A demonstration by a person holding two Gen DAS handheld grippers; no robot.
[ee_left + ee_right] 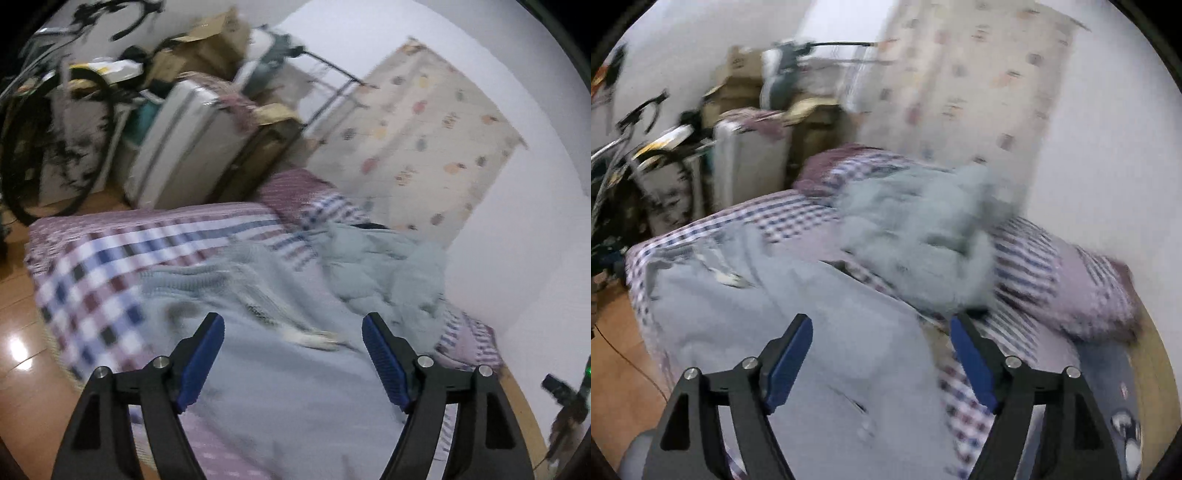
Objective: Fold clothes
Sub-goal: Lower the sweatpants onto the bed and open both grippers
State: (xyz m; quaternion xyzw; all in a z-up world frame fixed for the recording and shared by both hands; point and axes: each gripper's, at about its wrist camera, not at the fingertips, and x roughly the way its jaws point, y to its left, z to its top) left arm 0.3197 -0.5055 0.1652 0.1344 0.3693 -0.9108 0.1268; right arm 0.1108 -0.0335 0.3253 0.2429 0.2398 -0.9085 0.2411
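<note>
Two claws, left claw (293,354) and right claw (881,356), gape empty over pale blue garment (820,332); quilted jacket (923,236) at one o'clock could snag a careless fold.

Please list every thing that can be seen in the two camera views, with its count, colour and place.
garment: one, pale blue-grey, spread flat on the near part of the bed, below both grippers.
quilted cover: one, grey-green, bunched up on the bed beyond the garment.
bed sheet: one, checked in white, blue and maroon, covering the bed.
suitcase: one, white, upright on the floor beyond the bed.
cardboard boxes: several, brown, stacked behind the suitcase.
bicycle wheel: one, black, at the far left.
patterned cloth: one, cream with coloured spots, hanging on the wall.
floor: wood, orange-brown, left of the bed.
left gripper: open, empty, black with blue pads.
right gripper: open, empty, same colours.
</note>
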